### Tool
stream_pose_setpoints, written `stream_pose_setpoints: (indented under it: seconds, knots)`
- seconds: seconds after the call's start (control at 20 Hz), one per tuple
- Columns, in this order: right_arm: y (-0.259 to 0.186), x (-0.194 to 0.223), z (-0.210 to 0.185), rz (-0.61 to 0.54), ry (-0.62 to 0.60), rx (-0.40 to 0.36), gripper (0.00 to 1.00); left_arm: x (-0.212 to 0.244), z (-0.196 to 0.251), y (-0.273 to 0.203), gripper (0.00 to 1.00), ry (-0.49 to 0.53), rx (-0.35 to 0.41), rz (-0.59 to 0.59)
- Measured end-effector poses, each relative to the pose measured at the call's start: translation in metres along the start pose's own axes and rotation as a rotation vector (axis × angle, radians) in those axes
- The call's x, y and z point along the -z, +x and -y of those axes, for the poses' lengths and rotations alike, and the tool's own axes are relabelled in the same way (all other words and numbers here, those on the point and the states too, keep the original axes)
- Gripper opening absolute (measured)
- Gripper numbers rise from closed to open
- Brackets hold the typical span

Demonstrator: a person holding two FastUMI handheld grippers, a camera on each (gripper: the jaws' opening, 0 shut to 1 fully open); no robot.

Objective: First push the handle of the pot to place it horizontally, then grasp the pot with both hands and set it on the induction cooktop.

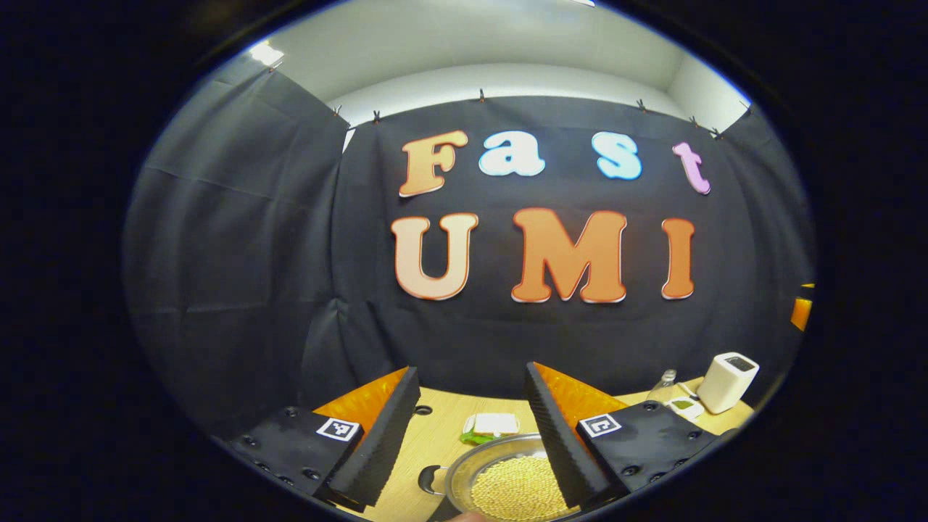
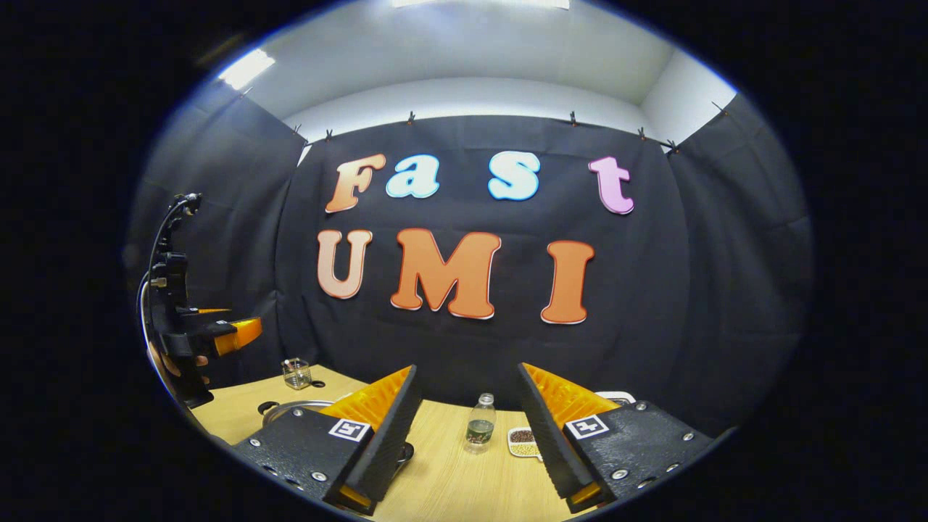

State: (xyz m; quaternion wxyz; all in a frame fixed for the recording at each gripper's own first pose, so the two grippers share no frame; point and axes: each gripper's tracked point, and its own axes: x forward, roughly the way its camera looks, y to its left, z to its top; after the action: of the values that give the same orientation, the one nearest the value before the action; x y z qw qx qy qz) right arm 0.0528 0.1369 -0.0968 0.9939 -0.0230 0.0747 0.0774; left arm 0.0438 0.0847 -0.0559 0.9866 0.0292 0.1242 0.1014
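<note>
I judge the handle push not yet begun: both my left hand-held gripper and right hand-held gripper hover released, the pot at six o'clock on the worktop, so descent comes next.

The left gripper is held level, raised, with its two black ribbed fingers spread wide apart, one at about seven o'clock and the other at about five o'clock in the left gripper view, nothing pinched between them. The right gripper is held the same way, its fingers set wide and empty at the bottom of the right gripper view. In that view the left gripper shows again at nine o'clock, with a hand wrapped around its black grip from below.
</note>
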Motion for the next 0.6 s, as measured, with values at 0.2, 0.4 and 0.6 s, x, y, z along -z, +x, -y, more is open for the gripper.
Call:
stream_pose_setpoints:
  seconds: [0.2, 0.4, 0.6]
  knots:
    - [-0.032, -0.01, 0.034, 0.039, 0.042, 0.004, 0.83, -0.03, 0.018, -0.026, 0.96, -0.038, 0.029, 0.039]
    - [-0.045, -0.016, 0.078, 0.105, 0.049, 0.062, 0.84, -0.053, 0.03, -0.046, 0.99, 0.002, 0.033, 0.057]
    - [-0.056, -0.029, 0.097, 0.123, 0.082, 0.055, 0.86, -0.084, 0.044, -0.071, 0.99, 0.011, 0.042, 0.113]
